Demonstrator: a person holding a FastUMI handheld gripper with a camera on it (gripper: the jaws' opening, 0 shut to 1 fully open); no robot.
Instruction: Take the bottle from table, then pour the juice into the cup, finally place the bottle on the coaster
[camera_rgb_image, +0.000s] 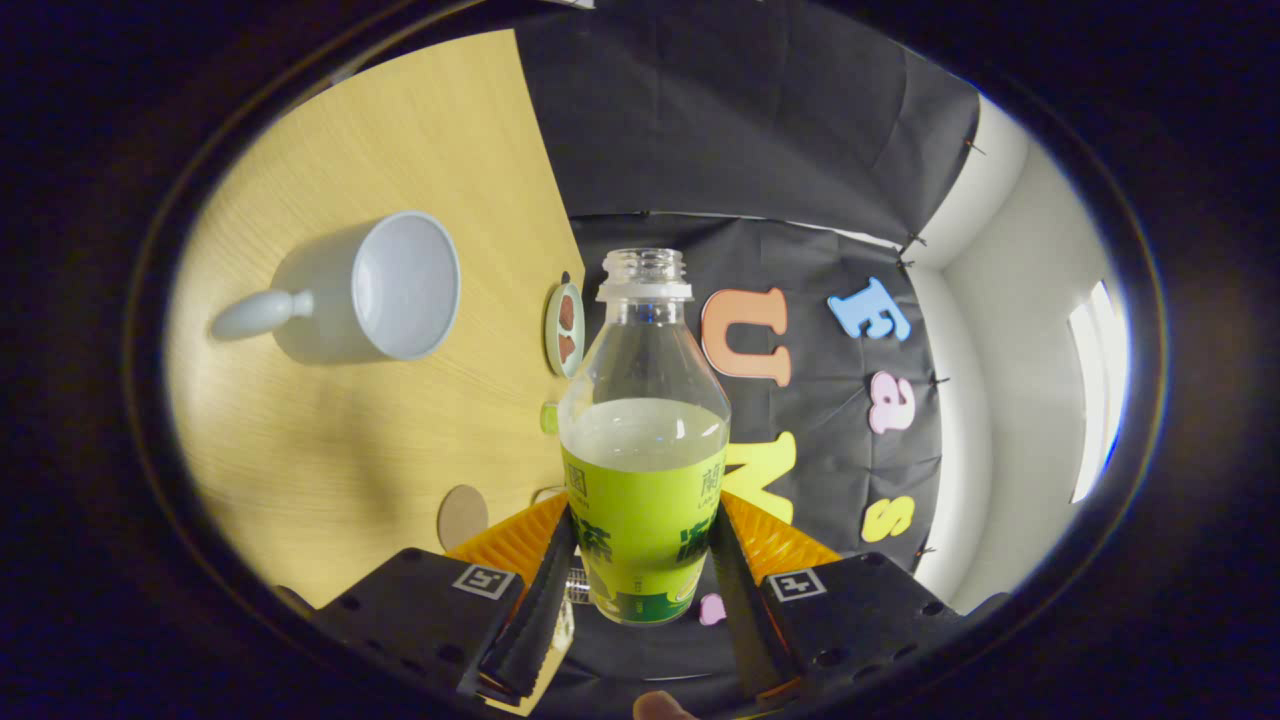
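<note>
My gripper is shut on a clear plastic bottle with a green label. Both fingers press on the labelled lower part. The bottle has no cap, and pale juice fills it to just above the label. The view is rolled, so the wooden table stands to the left of the bottle. On it sits a white cup with a handle, its mouth open and its inside looking empty, left of the bottle's neck. A round cork coaster lies bare beside the left finger.
A small dish holding red-brown pieces sits at the table's edge, just left of the bottle's shoulder. Below it lies a little green object, perhaps the cap. The black cloth wall hangs behind the bottle, and a white wall is at the right.
</note>
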